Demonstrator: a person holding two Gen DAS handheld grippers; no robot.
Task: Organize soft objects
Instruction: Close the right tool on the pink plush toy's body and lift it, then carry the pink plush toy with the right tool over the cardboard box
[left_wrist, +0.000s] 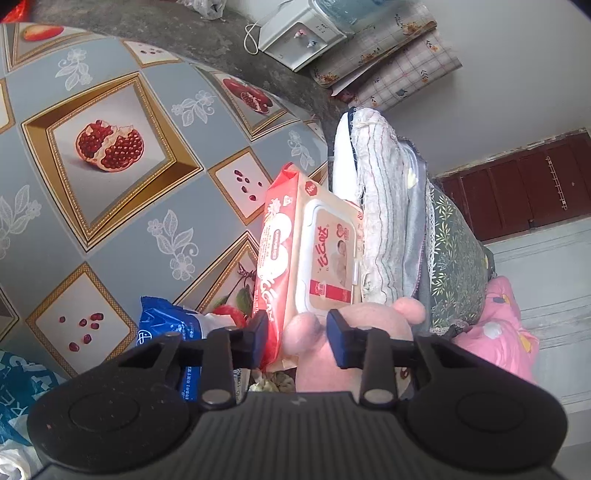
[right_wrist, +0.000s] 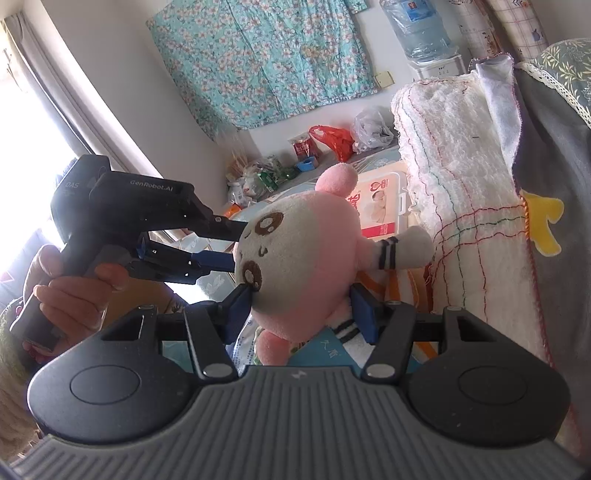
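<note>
A pink and white plush toy (right_wrist: 306, 251) hangs between both grippers. My right gripper (right_wrist: 302, 312) is shut on its body, one blue pad on each side. My left gripper (right_wrist: 236, 245), held by a hand (right_wrist: 74, 295), pinches the toy's face from the left. In the left wrist view a pink lump of the plush toy (left_wrist: 399, 314) sits between the narrow jaws of the left gripper (left_wrist: 298, 332). Behind it a red pack of wet wipes (left_wrist: 325, 251) leans against a stack of folded towels (left_wrist: 380, 206). The same towels (right_wrist: 454, 206) and wet wipes (right_wrist: 384, 206) lie right of the toy.
A pomegranate-print tablecloth (left_wrist: 110, 221) covers the table. A blue packet (left_wrist: 166, 325) lies near the left fingers. A leafy green cushion (left_wrist: 454, 266) and pink cloth (left_wrist: 506, 325) sit right of the towels. A water bottle (right_wrist: 417, 29) and bags (right_wrist: 332, 140) stand farther back.
</note>
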